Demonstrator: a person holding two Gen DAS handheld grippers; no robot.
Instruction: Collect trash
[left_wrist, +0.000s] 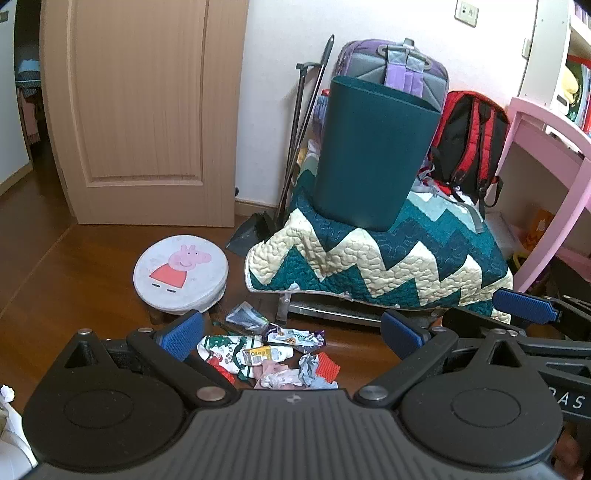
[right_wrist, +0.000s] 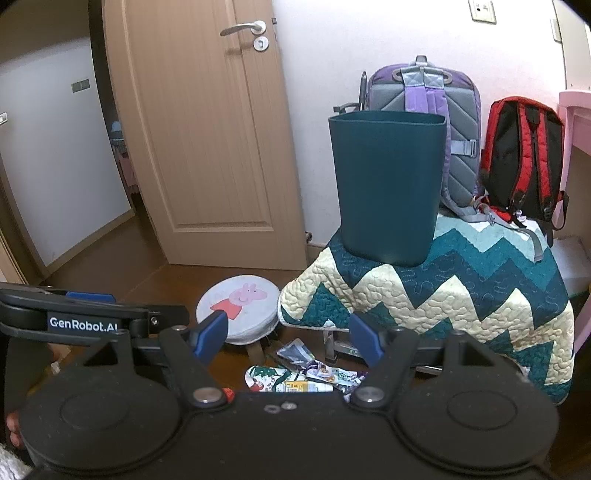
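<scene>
1. The room is a bedroom with a brown wooden floor (left_wrist: 74, 266), a light wooden door (left_wrist: 140, 110) and a white wall behind.
2. A low seat covered by a zigzag quilt (left_wrist: 369, 254) stands by the wall, and a dark green bin (left_wrist: 373, 155) stands upright on the quilt, open at the top. What is inside it cannot be seen.
3. Two backpacks lean behind the bin, a purple one (right_wrist: 424, 96) and a red one (right_wrist: 524, 155).
4. The trash pile (left_wrist: 273, 354), wrappers and crumpled papers, lies on the floor just in front of the seat and beside a small round stool (left_wrist: 181, 273) with a cartoon pig.
5. The left claw (left_wrist: 291, 332) is open and holds nothing; its blue pads stand wide apart, above the pile.
6. The right claw (right_wrist: 288, 332) is open and empty too. It looks forward over the far part of the pile, with the bin high in its view.
7. Both claws are held level, side by side, each one at the edge of the other's view.
8. I judge that the step is the reach for a piece of trash. Which piece is aimed at is not clear, because the claw bodies hide the near part of the pile.
9. The next move calls for lowering one claw to the floor, closing it on one thin wrapper, then lifting it over the rim of the bin.
</scene>
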